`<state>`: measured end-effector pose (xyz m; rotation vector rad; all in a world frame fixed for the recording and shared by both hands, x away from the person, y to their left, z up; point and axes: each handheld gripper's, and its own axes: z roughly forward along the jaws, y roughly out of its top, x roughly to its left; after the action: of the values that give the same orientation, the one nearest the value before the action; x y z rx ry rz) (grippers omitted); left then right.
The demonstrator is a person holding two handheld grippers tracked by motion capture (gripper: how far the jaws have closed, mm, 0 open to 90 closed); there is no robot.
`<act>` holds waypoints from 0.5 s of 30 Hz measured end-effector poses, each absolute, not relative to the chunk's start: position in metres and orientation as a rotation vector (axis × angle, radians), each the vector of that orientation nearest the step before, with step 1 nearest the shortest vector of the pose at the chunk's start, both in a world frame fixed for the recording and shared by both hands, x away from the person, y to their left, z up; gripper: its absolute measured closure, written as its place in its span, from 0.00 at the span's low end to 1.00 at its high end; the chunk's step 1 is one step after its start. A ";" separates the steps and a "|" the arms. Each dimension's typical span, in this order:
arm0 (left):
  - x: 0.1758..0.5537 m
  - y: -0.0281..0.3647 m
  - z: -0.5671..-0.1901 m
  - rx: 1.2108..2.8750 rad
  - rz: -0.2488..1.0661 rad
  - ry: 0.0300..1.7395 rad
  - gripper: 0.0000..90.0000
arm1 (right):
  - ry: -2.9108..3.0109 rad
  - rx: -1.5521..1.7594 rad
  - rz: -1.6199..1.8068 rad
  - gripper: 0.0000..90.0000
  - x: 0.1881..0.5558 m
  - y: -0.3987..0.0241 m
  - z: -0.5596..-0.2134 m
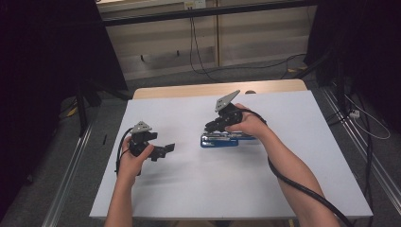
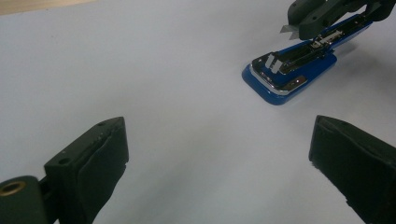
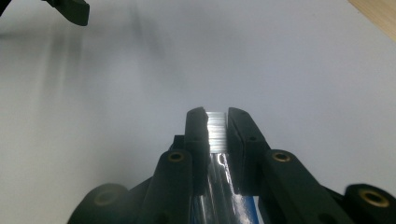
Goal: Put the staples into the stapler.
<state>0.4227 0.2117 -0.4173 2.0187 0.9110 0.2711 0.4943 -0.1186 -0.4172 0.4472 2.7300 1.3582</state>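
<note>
A blue stapler (image 1: 220,140) lies on the white table with its top swung open, and its metal staple channel (image 2: 299,52) is bared. My right gripper (image 1: 210,126) hangs just over it, shut on a short silvery strip of staples (image 3: 216,130). In the left gripper view that strip (image 2: 288,31) pokes out of the right gripper's tips above the stapler (image 2: 289,79). My left gripper (image 1: 165,150) rests to the left of the stapler, pointing toward it. Its jaws (image 2: 219,140) stand wide open with nothing between them.
The white table top (image 1: 283,179) stretches around both hands, and a strip of bare wood (image 1: 189,90) runs along its far edge. Black cables trail from both grippers toward the near edge. Dark stands and floor cables lie beyond the table.
</note>
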 end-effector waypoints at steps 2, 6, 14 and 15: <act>0.423 0.212 -0.417 2.016 0.269 0.913 0.05 | 2.732 0.444 1.356 0.88 0.495 -0.118 -0.418; 0.423 0.212 -0.418 2.013 0.269 0.916 0.05 | 2.741 0.449 1.350 0.88 0.495 -0.119 -0.419; 0.423 0.211 -0.419 2.022 0.270 0.912 0.05 | 2.735 0.441 1.357 0.88 0.495 -0.120 -0.420; 0.423 0.211 -0.419 2.026 0.269 0.912 0.05 | 2.738 0.439 1.354 0.88 0.494 -0.120 -0.420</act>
<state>0.4231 0.2110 -0.4188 2.0260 0.9121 0.2687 0.4944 -0.1199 -0.4201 0.4387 2.7379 1.3543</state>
